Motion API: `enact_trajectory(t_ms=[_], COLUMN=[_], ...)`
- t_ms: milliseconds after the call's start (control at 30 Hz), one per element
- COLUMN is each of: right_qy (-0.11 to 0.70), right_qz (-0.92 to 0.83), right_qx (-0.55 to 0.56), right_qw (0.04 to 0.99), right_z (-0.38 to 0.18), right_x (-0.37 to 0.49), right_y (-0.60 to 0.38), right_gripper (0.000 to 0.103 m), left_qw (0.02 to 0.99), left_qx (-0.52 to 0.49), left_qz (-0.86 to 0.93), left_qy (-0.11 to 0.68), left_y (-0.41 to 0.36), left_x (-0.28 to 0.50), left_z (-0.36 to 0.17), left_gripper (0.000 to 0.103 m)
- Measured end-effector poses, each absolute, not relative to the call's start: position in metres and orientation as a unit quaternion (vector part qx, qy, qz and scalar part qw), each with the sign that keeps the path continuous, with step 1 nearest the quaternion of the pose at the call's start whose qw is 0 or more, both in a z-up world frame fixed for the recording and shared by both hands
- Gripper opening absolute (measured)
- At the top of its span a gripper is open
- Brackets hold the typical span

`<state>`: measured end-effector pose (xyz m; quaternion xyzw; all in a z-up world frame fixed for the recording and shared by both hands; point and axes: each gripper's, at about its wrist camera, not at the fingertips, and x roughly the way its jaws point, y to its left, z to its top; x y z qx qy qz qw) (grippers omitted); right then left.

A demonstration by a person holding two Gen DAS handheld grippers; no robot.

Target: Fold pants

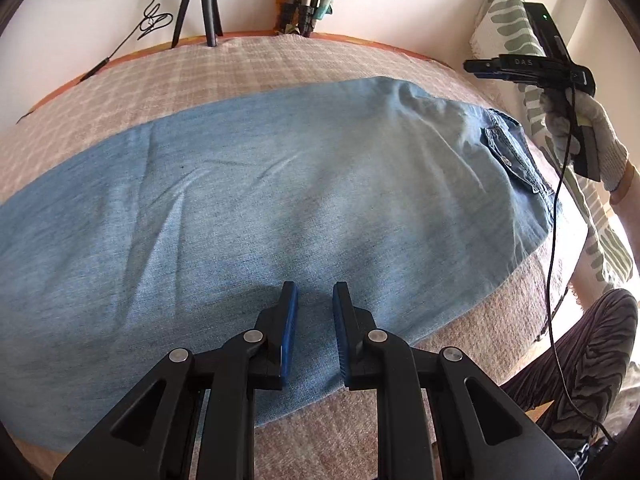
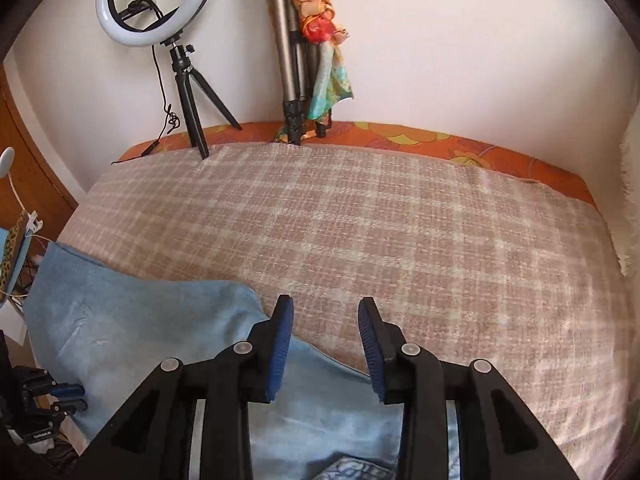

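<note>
- Left wrist view: pale walls back a bed under a checked pink-and-cream blanket (image 1: 248, 64), with a small black tripod (image 1: 200, 4) standing at the far edge.
- Light blue denim pants (image 1: 280, 184) lie flat across the blanket, legs stacked, running from the left edge to the waistband and a pocket at the right.
- Left gripper (image 1: 314, 300) points down over the near edge of the pants, its blue pads a narrow gap apart with bare denim showing between them; nothing is held.
- Right gripper (image 1: 488, 67) hangs in the air above the waist end, held by a gloved hand (image 1: 592, 136), its cable trailing down past the waistband.
- Risk, as a judgement: pads this close may pinch only the top layer, so the legs would separate on lifting; the hanging cable could also drag the waistband.
- Right wrist view: same blanket (image 2: 400, 220), with a ring light (image 2: 158, 0) on its tripod and a scarf-draped stand against the wall.
- Right gripper (image 2: 326, 316) has its pads moderately apart and empty; its tips hover past the far edge of the pants (image 2: 140, 320), which lie below and to the left.
- Risk, as a judgement: closing here would catch blanket rather than denim.
</note>
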<state>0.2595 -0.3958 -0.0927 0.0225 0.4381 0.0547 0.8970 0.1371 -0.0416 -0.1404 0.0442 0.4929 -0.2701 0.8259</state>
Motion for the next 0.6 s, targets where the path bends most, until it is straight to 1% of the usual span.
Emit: enact_trajectory(t_ms=[33,67,167,200,233,333,400,433,500,533,600], right_qy=[0.434,0.434,0.442,0.451,0.460,0.489,0.493,0.491,0.486,0.483,0.480], right_qz=[0.032,0.004,-0.057,-0.064,-0.063,-0.061,-0.050,-0.036,-0.036,-0.024,-0.021], right_qx=[0.022,0.028,0.070,0.090,0.110,0.140,0.160,0.179,0.187,0.191,0.181], right_qw=[0.900,0.901,0.893,0.886,0.879,0.859,0.854,0.852,0.853,0.854,0.858], right_z=[-0.091,-0.092,-0.109,-0.118,-0.128,-0.155,-0.166,-0.169,-0.170,-0.169,-0.166], right_x=[0.237,0.216,0.164,0.152,0.143,0.128,0.124,0.124,0.122,0.121,0.121], right_y=[-0.410,-0.425,-0.468,-0.480,-0.489,-0.501,-0.504,-0.506,-0.506,-0.504,-0.496], right_gripper=[0.049,0.051,0.053,0.057,0.058,0.059,0.058,0.053,0.047,0.033,0.021], left_qw=[0.824,0.823,0.829,0.831,0.834,0.839,0.839,0.839,0.840,0.840,0.838], left_qx=[0.036,0.028,0.020,0.021,0.024,0.031,0.026,0.023,0.019,0.018,0.015], left_qz=[-0.273,-0.275,-0.275,-0.276,-0.277,-0.274,-0.271,-0.270,-0.262,-0.259,-0.253], left_qy=[0.495,0.497,0.487,0.482,0.477,0.469,0.470,0.471,0.474,0.477,0.484], left_y=[-0.041,-0.040,-0.041,-0.043,-0.045,-0.050,-0.052,-0.051,-0.050,-0.050,-0.048], left_x=[0.139,0.141,0.144,0.144,0.144,0.146,0.150,0.152,0.154,0.155,0.158], left_z=[-0.140,-0.139,-0.130,-0.127,-0.124,-0.120,-0.121,-0.123,-0.125,-0.127,-0.132], left_gripper=[0.016,0.016,0.016,0.016,0.016,0.016,0.016,0.016,0.016,0.016,0.016])
